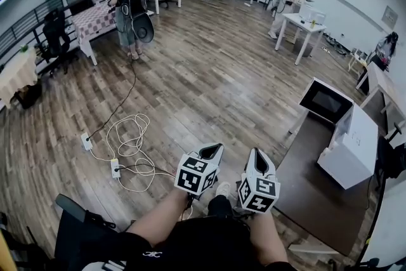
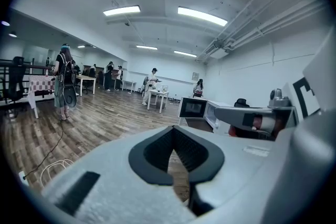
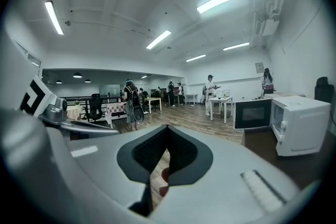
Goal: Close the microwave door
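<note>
The microwave [image 1: 352, 146] has its door [image 1: 325, 101] open. The left gripper [image 1: 212, 150] and right gripper [image 1: 257, 157] are well apart from the microwave, jaws closed and empty.

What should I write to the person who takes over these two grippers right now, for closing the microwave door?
Left gripper: jaws shut, nothing in them, held low in front of the person.
Right gripper: jaws shut, nothing in them, close beside the left one.
Microwave: on the dark table, ahead and to the right of both grippers; neither touches it.
Door: swung wide open.
Done: nothing yet.
Left: bring a gripper to the door and push it shut.
</note>
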`<state>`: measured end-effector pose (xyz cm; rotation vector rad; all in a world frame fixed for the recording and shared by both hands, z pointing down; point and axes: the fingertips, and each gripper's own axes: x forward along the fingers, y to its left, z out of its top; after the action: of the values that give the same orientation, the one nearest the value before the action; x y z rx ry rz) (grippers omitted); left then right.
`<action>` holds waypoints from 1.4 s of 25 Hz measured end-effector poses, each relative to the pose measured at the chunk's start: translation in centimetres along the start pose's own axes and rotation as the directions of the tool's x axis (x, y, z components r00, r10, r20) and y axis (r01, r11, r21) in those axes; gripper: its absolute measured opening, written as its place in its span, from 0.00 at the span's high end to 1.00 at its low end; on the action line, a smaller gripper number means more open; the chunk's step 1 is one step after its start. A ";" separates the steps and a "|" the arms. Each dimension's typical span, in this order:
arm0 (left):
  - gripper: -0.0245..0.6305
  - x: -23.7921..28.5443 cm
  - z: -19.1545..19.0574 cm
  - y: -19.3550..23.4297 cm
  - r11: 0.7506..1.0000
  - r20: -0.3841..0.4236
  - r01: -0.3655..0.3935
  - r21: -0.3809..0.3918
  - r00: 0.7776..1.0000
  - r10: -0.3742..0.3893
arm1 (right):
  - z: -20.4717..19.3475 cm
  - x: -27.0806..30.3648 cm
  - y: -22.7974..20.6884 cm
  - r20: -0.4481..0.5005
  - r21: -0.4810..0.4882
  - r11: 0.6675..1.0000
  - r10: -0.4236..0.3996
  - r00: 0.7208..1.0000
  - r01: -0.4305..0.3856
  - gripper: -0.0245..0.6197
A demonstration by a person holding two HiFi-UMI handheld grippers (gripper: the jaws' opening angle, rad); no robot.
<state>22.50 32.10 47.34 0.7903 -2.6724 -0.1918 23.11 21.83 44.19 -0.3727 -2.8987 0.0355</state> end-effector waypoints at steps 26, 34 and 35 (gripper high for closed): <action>0.95 23.0 8.9 9.6 0.999 -0.053 -0.010 0.046 0.999 0.012 | 5.3 24.8 -11.3 0.005 0.048 0.999 0.005 1.000 -0.005 0.96; 0.95 32.8 12.0 10.0 0.997 -0.098 0.044 0.061 0.994 -0.038 | 7.0 31.5 -17.8 -0.021 0.070 0.997 -0.044 0.999 0.045 0.96; 0.95 34.0 12.3 9.9 0.996 -0.105 0.055 0.065 0.993 -0.048 | 7.1 32.1 -18.7 -0.023 0.072 0.996 -0.054 0.998 0.055 0.96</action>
<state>-13.63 22.08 47.91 0.8662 -2.5746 -0.0705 -13.39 11.89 45.02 -0.2795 -2.8759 0.1270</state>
